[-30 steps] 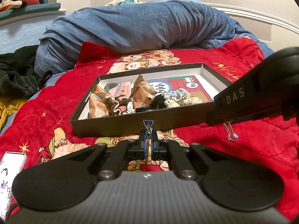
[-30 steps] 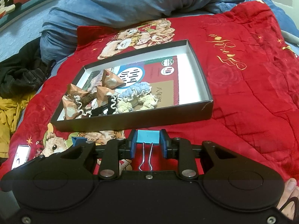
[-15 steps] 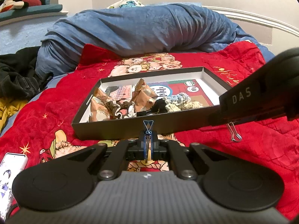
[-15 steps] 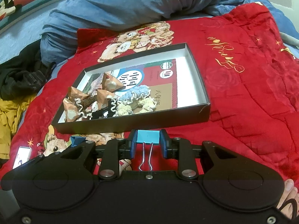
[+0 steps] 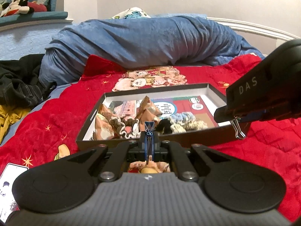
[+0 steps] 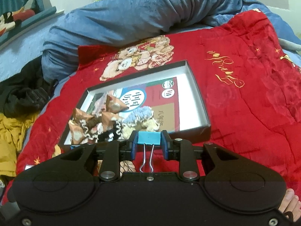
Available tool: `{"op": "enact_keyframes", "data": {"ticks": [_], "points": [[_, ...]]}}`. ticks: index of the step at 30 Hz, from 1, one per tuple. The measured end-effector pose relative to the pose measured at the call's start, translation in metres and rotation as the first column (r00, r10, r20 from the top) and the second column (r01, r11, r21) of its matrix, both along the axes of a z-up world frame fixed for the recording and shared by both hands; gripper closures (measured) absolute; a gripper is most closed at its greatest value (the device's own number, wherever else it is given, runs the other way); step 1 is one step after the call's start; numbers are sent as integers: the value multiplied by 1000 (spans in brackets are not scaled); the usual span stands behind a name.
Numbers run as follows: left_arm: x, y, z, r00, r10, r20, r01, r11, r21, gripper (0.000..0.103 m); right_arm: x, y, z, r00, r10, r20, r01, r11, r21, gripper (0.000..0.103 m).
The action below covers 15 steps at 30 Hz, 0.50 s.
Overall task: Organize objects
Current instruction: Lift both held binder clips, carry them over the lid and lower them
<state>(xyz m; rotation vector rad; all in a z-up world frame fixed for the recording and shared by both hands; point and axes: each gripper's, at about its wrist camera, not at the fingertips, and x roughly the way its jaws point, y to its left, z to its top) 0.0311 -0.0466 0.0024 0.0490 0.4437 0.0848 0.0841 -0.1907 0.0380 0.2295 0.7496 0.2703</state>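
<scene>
Red quilted blanket [image 6: 244, 98] covers bed – teddy-bear print [image 6: 139, 54] near middle, gold script [image 6: 225, 69] toward right side. Blue plush duvet [image 5: 146, 43] bunched in long roll along far edge of red blanket. Black clothing [image 5: 17, 82] heaped at left, yellow garment [image 5: 7, 120] just below it – touching. Mouse plush toy [image 5: 15, 4] lying on teal ledge [image 5: 33, 17], upper left. White curved bed frame [image 5: 254, 29] behind duvet, right. Patterned pillow [image 5: 131, 13] peeking over duvet top. Phone-like white card [image 5: 9, 177] on blanket, lower left.
</scene>
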Motion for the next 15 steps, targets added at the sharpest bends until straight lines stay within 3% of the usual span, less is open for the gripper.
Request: {"op": "enact_keyframes", "data": {"ticks": [6,11,15], "points": [[7,1,12,999,-9,47,10,1000,-16,97,9,7,11,1000,11,-5,-11,1000,-12,78],[16,2,24,995,-23,99,25,1000,-18,97,31,1,29,995,42,-87,-41,999,5,78],[30,-1,34,988,-45,145,46,999,-6,97,51,-5,48,989,69,-134,-76,996,-51,78]]}}
